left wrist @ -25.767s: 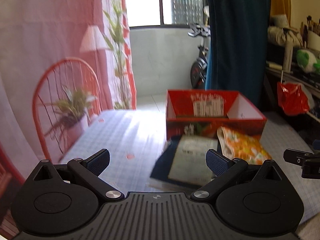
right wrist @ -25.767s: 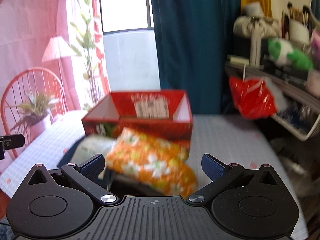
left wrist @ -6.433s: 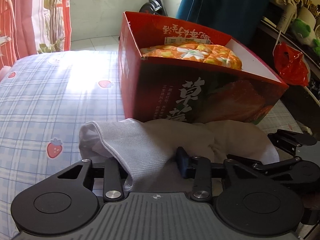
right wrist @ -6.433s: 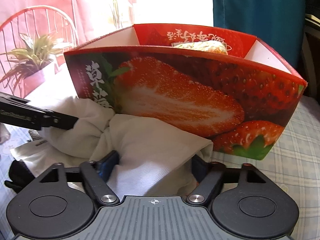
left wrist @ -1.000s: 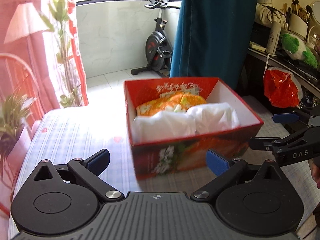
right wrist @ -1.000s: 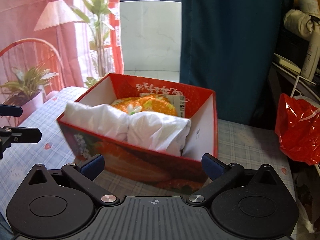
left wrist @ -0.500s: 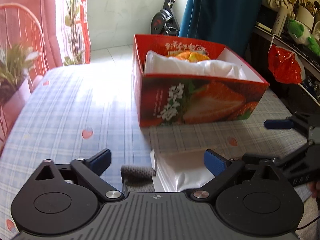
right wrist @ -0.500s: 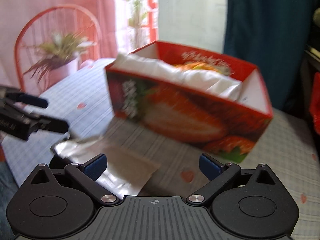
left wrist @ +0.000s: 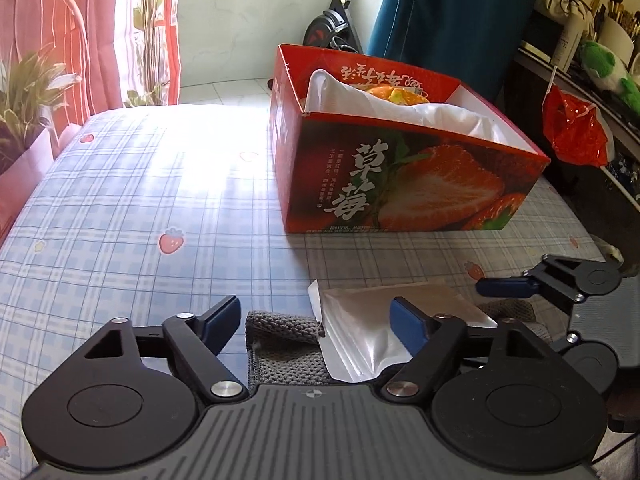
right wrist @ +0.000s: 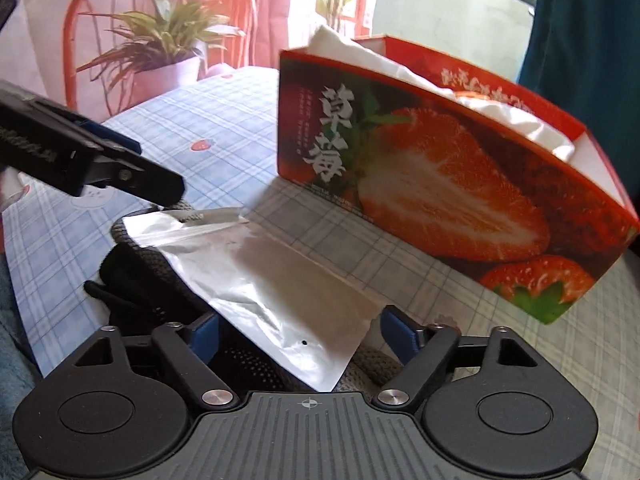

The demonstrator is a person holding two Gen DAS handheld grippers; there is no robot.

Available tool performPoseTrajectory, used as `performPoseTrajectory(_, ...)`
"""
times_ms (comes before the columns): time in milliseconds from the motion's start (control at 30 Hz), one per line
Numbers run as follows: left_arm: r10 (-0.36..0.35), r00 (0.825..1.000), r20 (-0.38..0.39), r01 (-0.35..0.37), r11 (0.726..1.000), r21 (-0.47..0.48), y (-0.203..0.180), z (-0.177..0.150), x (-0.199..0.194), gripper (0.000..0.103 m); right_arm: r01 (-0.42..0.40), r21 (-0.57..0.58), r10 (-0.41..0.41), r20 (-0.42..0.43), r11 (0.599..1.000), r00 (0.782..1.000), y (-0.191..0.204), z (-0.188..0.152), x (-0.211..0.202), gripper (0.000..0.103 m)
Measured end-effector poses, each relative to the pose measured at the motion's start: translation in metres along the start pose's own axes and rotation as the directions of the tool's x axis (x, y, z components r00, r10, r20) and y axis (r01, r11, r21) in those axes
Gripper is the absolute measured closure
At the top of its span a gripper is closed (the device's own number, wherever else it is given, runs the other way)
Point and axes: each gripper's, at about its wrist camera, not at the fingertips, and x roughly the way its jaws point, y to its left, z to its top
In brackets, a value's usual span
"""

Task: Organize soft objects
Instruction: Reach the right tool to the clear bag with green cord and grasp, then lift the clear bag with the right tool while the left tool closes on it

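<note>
Left gripper [left wrist: 316, 316]: jaws part-open and just been narrowing, straddling the near end of a grey knit [left wrist: 280, 340] and the corner of a silver pouch [left wrist: 360, 320] lying on it; pads not yet pressing on either. Right gripper [right wrist: 298, 330]: same condition, jaws just been closing, the pouch's other end and the knit between them, no grip evident.

Change since a second ago: both grippers then looked down on the box [left wrist: 400, 184] from well above; both now sit low at the tablecloth [left wrist: 140, 184] in front of it, over the remaining pile. Against the earliest pictures, the orange floral bundle [left wrist: 396, 94] and the white cloth [left wrist: 400, 108] are already in the box, the cloth standing above the rim at the left corner.

Dark fabric [right wrist: 132, 280] lies under the knit at the table's near edge; its extent cannot be told.

Judgement: task well along; the knit, dark fabric and pouch are left. Next step looks like a two-handed pickup. Risk: the slick pouch sliding off the knit as it lifts.
</note>
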Motion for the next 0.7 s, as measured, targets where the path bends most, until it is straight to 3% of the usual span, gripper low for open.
performPoseTrajectory(67, -0.013, 1.0, 0.003, 0.013, 1.0, -0.01, 0.003, 0.001, 0.002, 0.027, -0.029, 0.034, 0.029, -0.003, 0.999, 1.0, -0.008, 0.001, 0.002, 0.041)
performPoseTrajectory(133, -0.028, 1.0, -0.011, 0.028, 1.0, -0.013, 0.004, 0.004, 0.005, 0.039, -0.054, 0.063, 0.054, 0.004, 0.997, 0.999, -0.015, 0.002, 0.002, 0.047)
performPoseTrajectory(233, -0.052, 0.998, -0.021, 0.052, 0.999, -0.007, 0.004, 0.007, 0.01, 0.049, -0.093, 0.092, 0.092, 0.011, 0.991, 0.996, -0.023, 0.004, 0.002, 0.056)
performPoseTrajectory(333, -0.065, 0.998, -0.014, 0.065, 0.998, -0.012, 0.005, 0.011, 0.012, 0.05, -0.131, 0.118, 0.13, 0.02, 0.984, 0.991, -0.03, 0.009, 0.003, 0.075)
performPoseTrajectory(467, -0.056, 0.998, 0.003, 0.056, 0.998, -0.025, 0.009, 0.017, 0.013, 0.05, -0.138, 0.129, 0.135, 0.033, 0.982, 0.99, -0.035, 0.018, 0.003, 0.084)
performPoseTrajectory(700, -0.055, 0.998, 0.039, 0.056, 0.998, -0.028, 0.017, 0.026, 0.012, 0.05, -0.107, 0.22, 0.094, 0.069, 0.97, 0.993, -0.06, 0.031, 0.004, 0.09)
